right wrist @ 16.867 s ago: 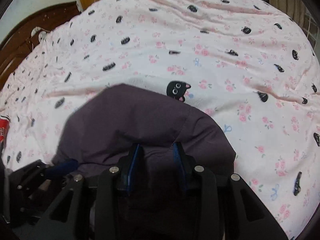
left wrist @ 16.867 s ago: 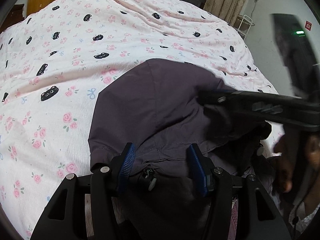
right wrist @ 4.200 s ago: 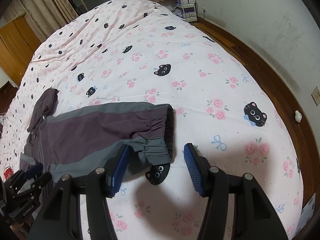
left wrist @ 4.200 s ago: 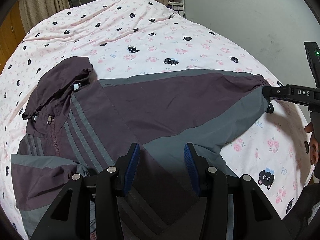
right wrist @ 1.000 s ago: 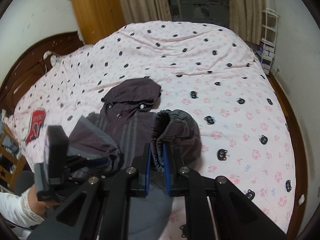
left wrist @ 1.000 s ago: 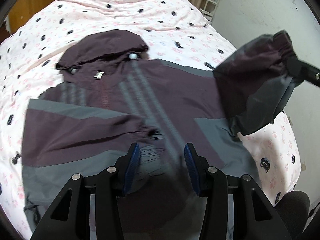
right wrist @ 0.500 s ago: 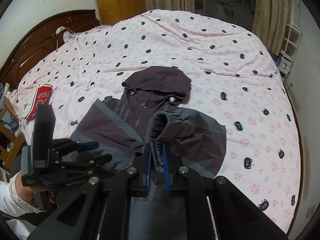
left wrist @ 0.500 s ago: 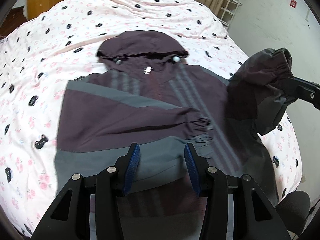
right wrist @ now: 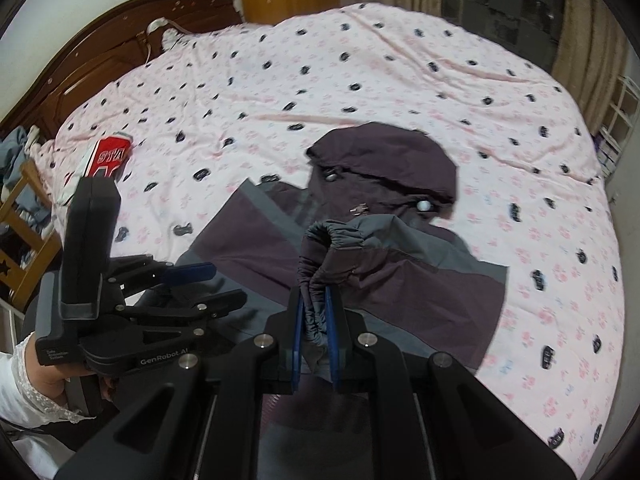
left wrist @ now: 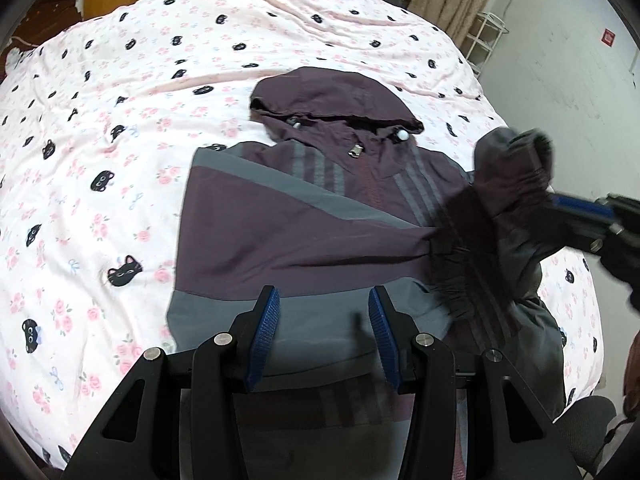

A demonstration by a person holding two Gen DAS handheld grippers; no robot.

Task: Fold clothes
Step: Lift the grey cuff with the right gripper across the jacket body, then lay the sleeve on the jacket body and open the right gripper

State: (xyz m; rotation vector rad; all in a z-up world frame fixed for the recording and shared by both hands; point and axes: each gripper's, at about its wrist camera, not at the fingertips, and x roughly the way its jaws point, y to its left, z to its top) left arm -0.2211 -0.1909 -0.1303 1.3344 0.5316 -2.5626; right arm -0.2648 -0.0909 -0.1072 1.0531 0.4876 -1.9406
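Clamped the sleeve cuff (right wrist: 320, 248) in right gripper (right wrist: 314, 320) jaws — left gripper (left wrist: 324, 324) wide, empty — above jacket (left wrist: 304, 224) on bed (left wrist: 120, 80).

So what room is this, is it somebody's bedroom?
Most likely a bedroom. A big bed with a pink cat-print sheet fills the view, with a dark wooden headboard behind it, and curtains hang beyond. The jacket lies spread on the bed.

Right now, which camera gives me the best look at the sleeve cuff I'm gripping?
The right wrist view: the cuff sits dead centre, pinched in the right tongs, gathered edge sharp. The left wrist view catches that cuff only at the right edge, blurred, lifted over the jacket.
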